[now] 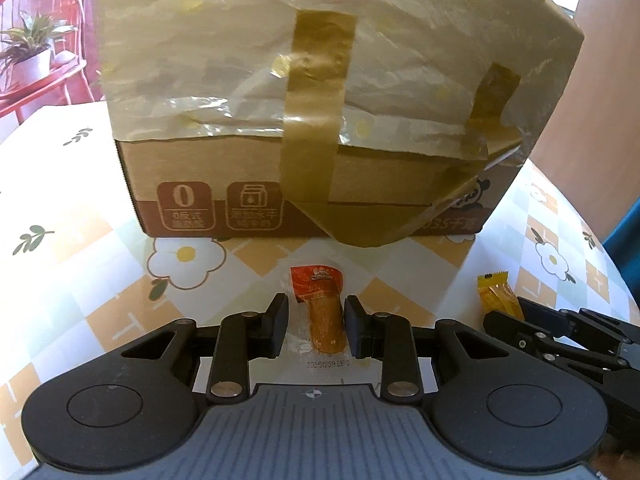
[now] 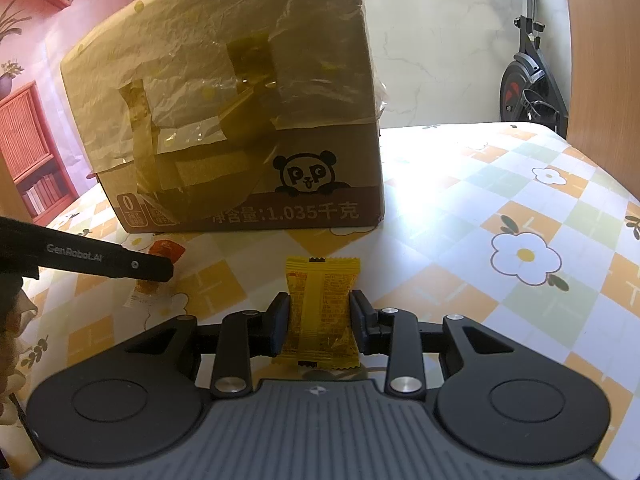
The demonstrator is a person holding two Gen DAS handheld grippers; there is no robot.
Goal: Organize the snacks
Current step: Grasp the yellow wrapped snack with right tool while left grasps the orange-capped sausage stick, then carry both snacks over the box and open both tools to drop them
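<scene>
A sausage snack in clear wrap with a red label lies on the flowered tablecloth, between the fingers of my left gripper; the pads touch its sides. A yellow snack packet sits between the fingers of my right gripper, which press its edges. The yellow packet also shows in the left wrist view, with the right gripper's fingers on it. The sausage snack shows in the right wrist view, partly hidden behind the left gripper's finger.
A large cardboard box, covered with paper and brown tape, stands just beyond both snacks; it also shows in the right wrist view. The table extends to the right. A red chair with a potted plant stands beyond the table's left edge.
</scene>
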